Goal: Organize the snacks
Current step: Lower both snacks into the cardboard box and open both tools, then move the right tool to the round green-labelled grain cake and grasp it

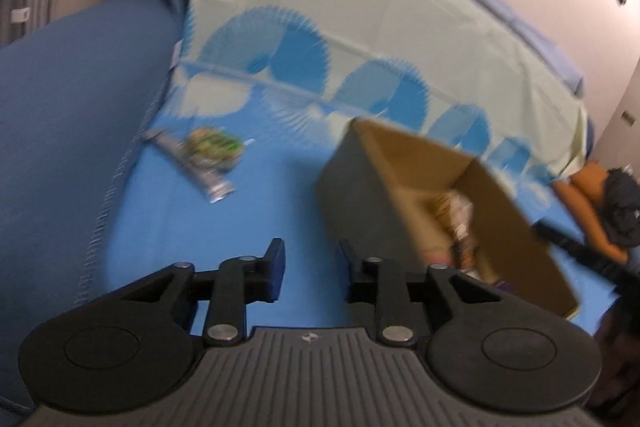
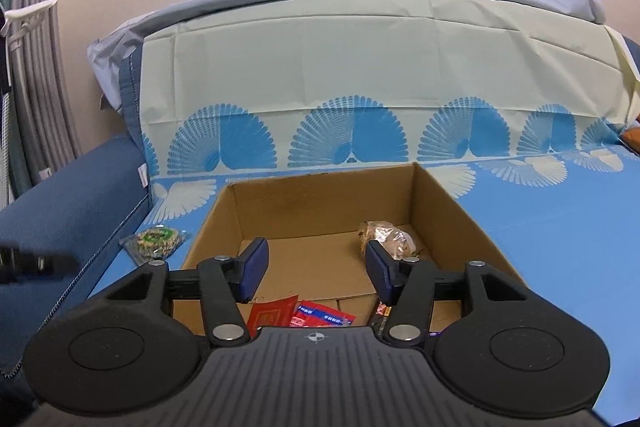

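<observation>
Left tool point(image 1: 312, 267): apart, empty, aimed toward the stray snack point(image 1: 208, 151) by the sofa's left edge.
Right tool point(image 2: 316, 267): apart, empty, over the box point(image 2: 452, 203), likely after a drop.

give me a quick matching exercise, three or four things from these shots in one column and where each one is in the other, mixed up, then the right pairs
Things
1. round green-label snack pack
2. clear bag of brown snacks
3. red packets
4. right gripper

Places
A. near end of the cardboard box, inside
B. on the blue cloth, left of the box
C. open above the box
D. toward the far right corner inside the box

Pairs: 1-B, 2-D, 3-A, 4-C
</observation>
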Available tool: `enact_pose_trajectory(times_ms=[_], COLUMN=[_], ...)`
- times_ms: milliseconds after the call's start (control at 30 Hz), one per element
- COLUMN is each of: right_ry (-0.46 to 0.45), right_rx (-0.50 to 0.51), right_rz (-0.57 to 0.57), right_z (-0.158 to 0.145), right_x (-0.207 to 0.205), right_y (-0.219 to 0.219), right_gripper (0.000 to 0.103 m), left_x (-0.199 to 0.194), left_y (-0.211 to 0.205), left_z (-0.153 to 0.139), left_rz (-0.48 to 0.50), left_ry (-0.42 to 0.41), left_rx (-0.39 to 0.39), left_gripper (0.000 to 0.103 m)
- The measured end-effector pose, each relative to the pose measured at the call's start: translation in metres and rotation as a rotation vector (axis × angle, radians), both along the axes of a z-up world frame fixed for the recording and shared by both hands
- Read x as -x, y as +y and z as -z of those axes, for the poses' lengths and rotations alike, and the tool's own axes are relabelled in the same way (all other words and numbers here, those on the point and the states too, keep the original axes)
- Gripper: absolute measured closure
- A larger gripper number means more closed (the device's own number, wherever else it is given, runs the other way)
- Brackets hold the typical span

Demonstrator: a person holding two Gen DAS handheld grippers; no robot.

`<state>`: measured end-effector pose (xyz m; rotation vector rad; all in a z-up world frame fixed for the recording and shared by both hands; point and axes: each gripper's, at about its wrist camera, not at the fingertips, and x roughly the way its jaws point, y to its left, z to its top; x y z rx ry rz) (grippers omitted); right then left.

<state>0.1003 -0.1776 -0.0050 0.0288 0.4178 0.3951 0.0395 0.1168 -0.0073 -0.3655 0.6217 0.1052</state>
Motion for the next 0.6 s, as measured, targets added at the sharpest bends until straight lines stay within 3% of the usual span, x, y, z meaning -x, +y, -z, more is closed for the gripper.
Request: enact_pose_trajectory(times_ms=[233, 300, 367, 467, 600], right_ry=[-0.009, -0.011, -0.009, -0.006, 0.004], right_rx=[0.012, 0.026, 0.047, 0.071, 0.077], right_rz=[-0.036, -0.053, -0.073, -0.106, -0.149], right_z=[0.0, 0.002, 0.004, 0.006, 0.004], right_x=[0.006, 0.008, 0.01, 0.011, 0.012], right_y=[0.017, 0.023, 0.031, 0.042, 0.055], right_gripper=[0.047, 0.047, 0.047, 0.047, 0.047], left_x=[0.03, 0.038, 0.044, 0.044, 0.041], left_y=[0.031, 0.042, 0.047, 0.045, 0.05], left_z=[0.046, 0.056, 0.052, 0.054, 0.056], left_rz=[-0.013, -0.054, -0.103, -0.092, -0.081], left_ry=[0.027, 0.044, 0.0, 0.009, 0.011], left_rx=[-0.202, -0.182, -0.171, -0.185, -0.148], left_gripper=[0.078, 0.078, 0.078, 0.077, 0.07])
